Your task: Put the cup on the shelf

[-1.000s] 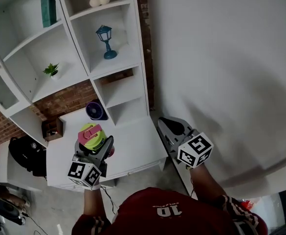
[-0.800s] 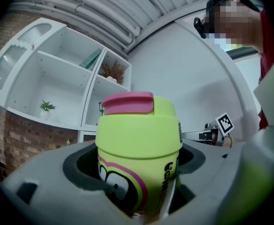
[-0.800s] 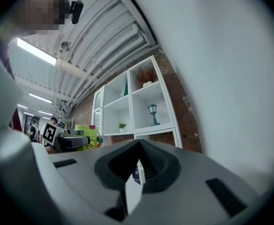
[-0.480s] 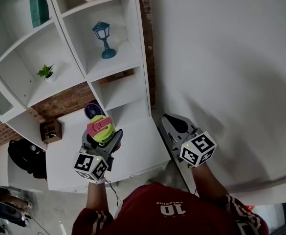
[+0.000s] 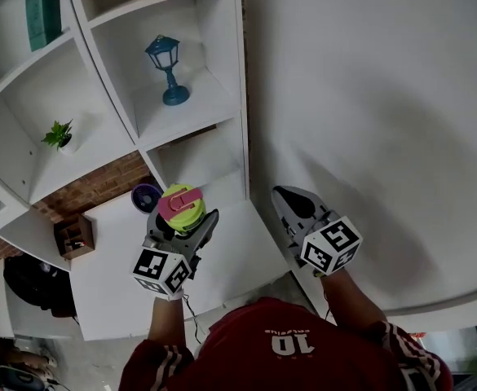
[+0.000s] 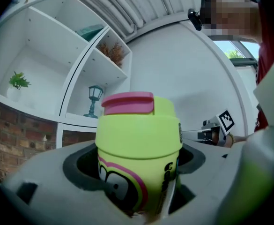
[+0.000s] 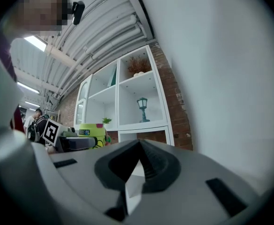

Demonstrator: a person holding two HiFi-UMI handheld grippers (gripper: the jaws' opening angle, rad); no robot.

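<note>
A lime-green cup (image 5: 179, 208) with a pink lid flap stands upright in my left gripper (image 5: 184, 221), which is shut on its body. In the left gripper view the cup (image 6: 139, 144) fills the middle between both jaws. I hold it above the white cabinet top (image 5: 116, 279), just in front of the low compartments of the white shelf (image 5: 191, 133). My right gripper (image 5: 295, 205) hangs to the right beside the wall, shut with nothing in it; its jaws meet in the right gripper view (image 7: 136, 170), where the cup (image 7: 92, 135) shows at the left.
A blue lantern (image 5: 165, 68) stands in the shelf compartment above, a small plant (image 5: 59, 135) in the one to its left. A dark blue round object (image 5: 144, 195) sits on the cabinet top behind the cup, a brown box (image 5: 73, 236) further left. A white wall (image 5: 368, 112) runs along the right.
My left gripper has carried the cup forward and to the right, closer to the low shelf compartments. The right gripper has stayed about where it was.
</note>
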